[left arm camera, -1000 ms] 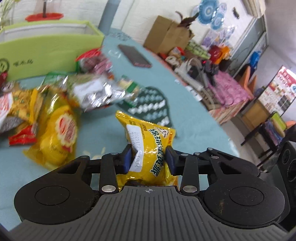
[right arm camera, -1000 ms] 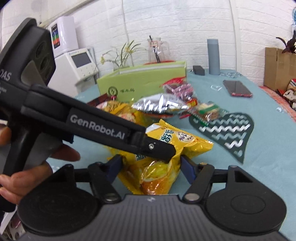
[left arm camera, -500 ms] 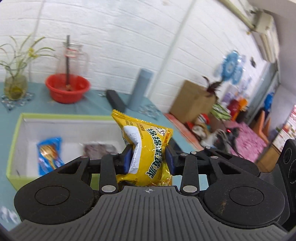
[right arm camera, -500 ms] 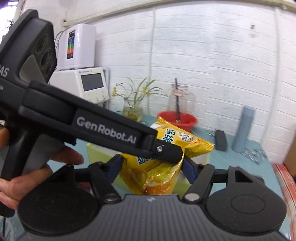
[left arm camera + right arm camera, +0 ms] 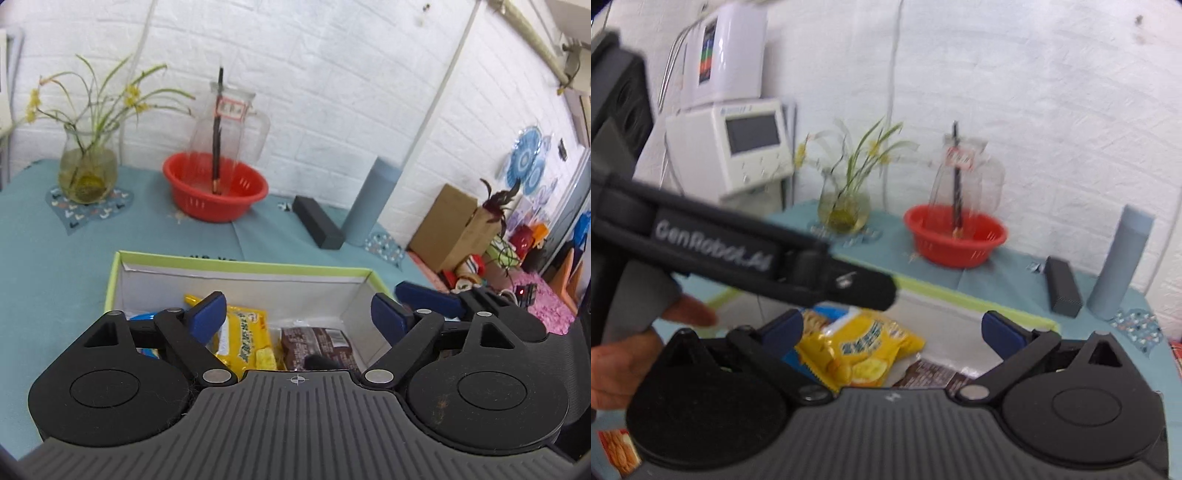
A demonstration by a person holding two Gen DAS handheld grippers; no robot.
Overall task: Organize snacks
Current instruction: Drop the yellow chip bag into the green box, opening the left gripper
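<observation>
A green-rimmed white box [image 5: 236, 266] stands on the teal table. Inside lie a yellow snack bag [image 5: 246, 339], a brown snack pack [image 5: 314, 345] and a blue pack partly hidden behind my fingers. My left gripper [image 5: 299, 314] is open and empty above the box. My right gripper [image 5: 894, 328] is open and empty over the same box [image 5: 960, 295], above a yellow snack bag [image 5: 860, 347] and the brown pack [image 5: 931, 373]. The left gripper's body [image 5: 738, 254] crosses the right wrist view.
Behind the box stand a red basket [image 5: 216, 190] with a glass jug [image 5: 229, 118], a plant vase [image 5: 88, 170], a black case [image 5: 317, 227] and a grey cylinder [image 5: 369, 201]. A cardboard box [image 5: 454, 225] and clutter lie off the table at right.
Both grippers carried yellow snack bags from the table pile up over the box, then opened. The bags now lie in the box.
</observation>
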